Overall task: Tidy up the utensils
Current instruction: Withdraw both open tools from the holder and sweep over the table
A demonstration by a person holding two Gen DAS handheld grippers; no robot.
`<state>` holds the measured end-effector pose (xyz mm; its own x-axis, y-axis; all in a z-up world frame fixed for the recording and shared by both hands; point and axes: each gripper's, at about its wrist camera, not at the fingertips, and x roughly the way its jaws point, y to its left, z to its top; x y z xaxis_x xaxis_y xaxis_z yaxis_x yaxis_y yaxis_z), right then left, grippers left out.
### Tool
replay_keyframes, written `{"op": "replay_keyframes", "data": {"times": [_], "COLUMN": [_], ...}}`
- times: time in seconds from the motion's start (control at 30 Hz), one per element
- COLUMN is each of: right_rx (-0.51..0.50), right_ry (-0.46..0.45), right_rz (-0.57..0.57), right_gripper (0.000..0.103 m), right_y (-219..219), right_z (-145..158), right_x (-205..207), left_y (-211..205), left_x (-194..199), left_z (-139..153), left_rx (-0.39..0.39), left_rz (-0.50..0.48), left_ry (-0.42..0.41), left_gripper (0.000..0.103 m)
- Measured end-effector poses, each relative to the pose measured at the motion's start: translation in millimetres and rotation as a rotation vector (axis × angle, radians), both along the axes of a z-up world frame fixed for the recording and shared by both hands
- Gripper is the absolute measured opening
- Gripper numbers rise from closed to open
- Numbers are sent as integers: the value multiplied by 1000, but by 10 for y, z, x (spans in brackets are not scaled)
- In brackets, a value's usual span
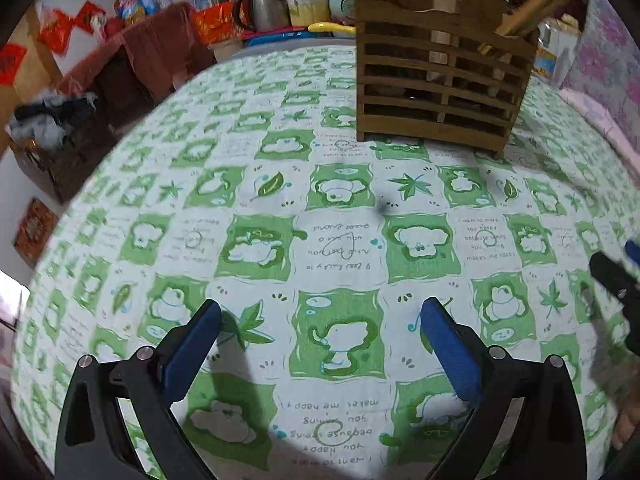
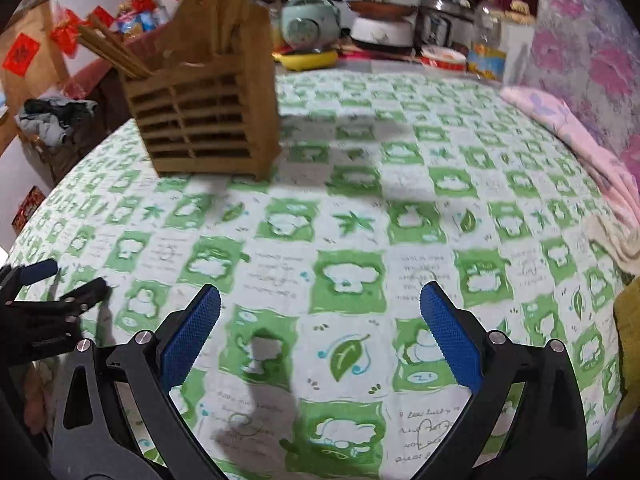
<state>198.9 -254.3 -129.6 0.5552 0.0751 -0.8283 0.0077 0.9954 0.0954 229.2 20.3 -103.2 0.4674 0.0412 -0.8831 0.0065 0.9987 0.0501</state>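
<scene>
A slatted wooden utensil holder [image 1: 440,80] stands upright on the far part of the green-patterned tablecloth [image 1: 320,208]; it also shows in the right wrist view [image 2: 204,120]. Wooden chopsticks [image 2: 112,54] and other wooden utensils stick out of its top. My left gripper [image 1: 320,312] is open and empty, low over the cloth, well short of the holder. My right gripper [image 2: 320,296] is open and empty over the cloth, to the right of the holder. The left gripper also shows at the left edge of the right wrist view [image 2: 64,284].
A metal kettle [image 1: 268,4], pots and bowls crowd the counter behind the table. A pink folded cloth [image 2: 580,140] lies along the table's right edge. A dark cabinet with clothes [image 1: 52,120] stands off to the left. The right gripper's finger [image 1: 612,276] shows at right.
</scene>
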Motion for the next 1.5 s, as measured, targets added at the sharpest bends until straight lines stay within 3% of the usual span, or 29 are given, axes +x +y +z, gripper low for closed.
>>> {"op": "replay_keyframes", "data": {"times": [0.1,0.23,0.53,0.7,0.77,0.83,0.9,1.0,1.1,1.17,1.27,1.3,1.4,1.5], "right_rx": [29,-49,-39,-42,-43,-11,31,-20,-1,-1,-24,-8,-13,-141], "right_ry": [78,99,109,126,156,195,74,-195,-391,-449,-301,-318,-432,-622], "right_rz": [-18,5,-14,-64,-80,-73,-132,-202,-200,-187,-134,-139,-147,-128], "right_gripper": [97,98,98,98,98,97,95,97,97,97,97,96,97,97], "right_y": [-51,88,96,116,118,109,51,46,54,72,118,119,170,363], "right_z": [-112,-144,-147,-148,-146,-94,217,789,1020,928,651,632,700,790], "right_x": [64,81,154,180,247,339,343,191,-25,-119,-76,-129,-293,-515], "left_y": [-4,-7,-2,-7,9,3,-27,-92,-177,-218,-251,-255,-223,-216], "left_x": [8,3,9,89,141,164,173,181,122,52,-59,-70,-213,-346], "left_z": [-5,-10,-16,-8,104,307,579,905,1027,989,939,935,981,1003], "left_rx": [2,-1,-6,-16,-28,-7,38,56,67,100,142,145,135,142], "left_rz": [5,6,6,-2,7,19,37,55,75,91,76,80,88,104], "left_ry": [-1,0,6,56,26,-56,-169,-297,-401,-446,-456,-465,-509,-561], "left_gripper": [99,99,99,98,98,98,98,98,98,98,98,98,98,98]}}
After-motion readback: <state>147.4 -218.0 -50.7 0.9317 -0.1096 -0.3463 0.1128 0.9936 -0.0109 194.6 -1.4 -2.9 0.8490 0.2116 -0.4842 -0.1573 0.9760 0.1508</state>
